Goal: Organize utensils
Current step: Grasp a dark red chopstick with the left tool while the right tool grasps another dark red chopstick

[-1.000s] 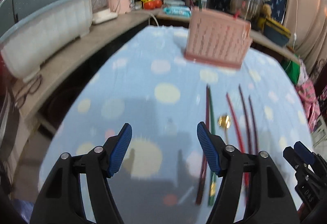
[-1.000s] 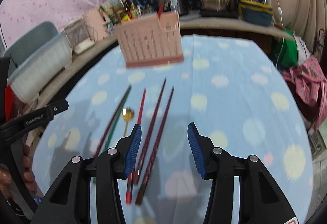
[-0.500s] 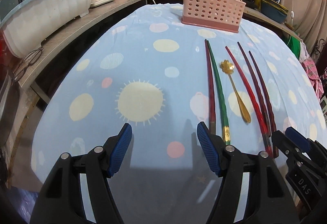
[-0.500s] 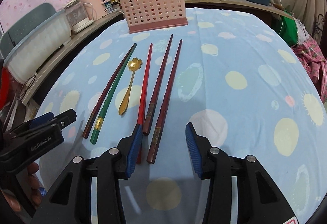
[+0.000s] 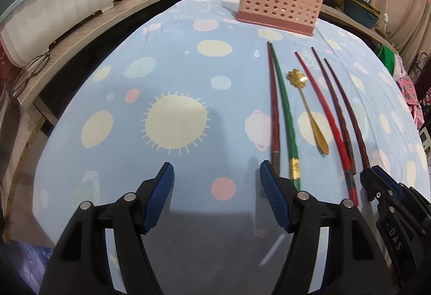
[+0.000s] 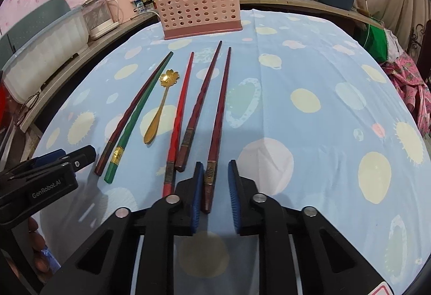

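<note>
Nothing has been sorted yet, as far as the pictures show: five long lacquered chopsticks and a gold flower-bowled spoon [image 6: 159,104] all lie in a loose fan on the pale blue spotted tablecloth [image 6: 323,133], left of centre in the right wrist view. The pink perforated plastic utensil basket [image 6: 199,5] stands at the upper centre; nothing of what lies on the cloth is in it. The right gripper [image 6: 214,190], low in the frame, has its blue pads narrowed around the butt of the rightmost dark red chopstick [image 6: 219,112], with a gap on one side, so not clamped. The left gripper [image 5: 215,195] hangs wide apart over bare cloth at lower centre, holding nothing. All six pieces are left to move.
</note>
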`<act>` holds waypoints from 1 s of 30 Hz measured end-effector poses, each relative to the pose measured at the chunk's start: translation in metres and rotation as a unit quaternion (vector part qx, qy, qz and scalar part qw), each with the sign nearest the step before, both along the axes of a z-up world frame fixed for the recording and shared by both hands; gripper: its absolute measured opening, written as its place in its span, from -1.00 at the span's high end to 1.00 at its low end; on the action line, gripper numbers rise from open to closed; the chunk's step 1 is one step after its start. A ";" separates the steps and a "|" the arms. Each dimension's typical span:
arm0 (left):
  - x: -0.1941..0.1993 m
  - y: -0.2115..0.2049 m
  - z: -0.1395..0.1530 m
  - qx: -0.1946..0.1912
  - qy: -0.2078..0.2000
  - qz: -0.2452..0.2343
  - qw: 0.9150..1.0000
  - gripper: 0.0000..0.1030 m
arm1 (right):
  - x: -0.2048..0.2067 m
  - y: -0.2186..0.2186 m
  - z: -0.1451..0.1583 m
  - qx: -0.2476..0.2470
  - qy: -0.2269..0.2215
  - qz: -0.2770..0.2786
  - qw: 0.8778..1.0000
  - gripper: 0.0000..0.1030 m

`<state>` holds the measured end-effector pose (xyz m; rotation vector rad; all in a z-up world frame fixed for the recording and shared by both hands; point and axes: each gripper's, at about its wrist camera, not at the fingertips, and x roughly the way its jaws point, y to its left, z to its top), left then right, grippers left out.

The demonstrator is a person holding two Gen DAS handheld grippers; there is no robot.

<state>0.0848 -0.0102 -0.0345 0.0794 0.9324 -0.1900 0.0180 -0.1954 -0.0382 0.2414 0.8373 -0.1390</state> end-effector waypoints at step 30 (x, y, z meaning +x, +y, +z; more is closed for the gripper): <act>0.005 -0.008 -0.006 -0.038 -0.001 -0.042 0.998 0.76 | -0.004 -0.006 0.000 0.008 -0.004 -0.002 1.000 0.86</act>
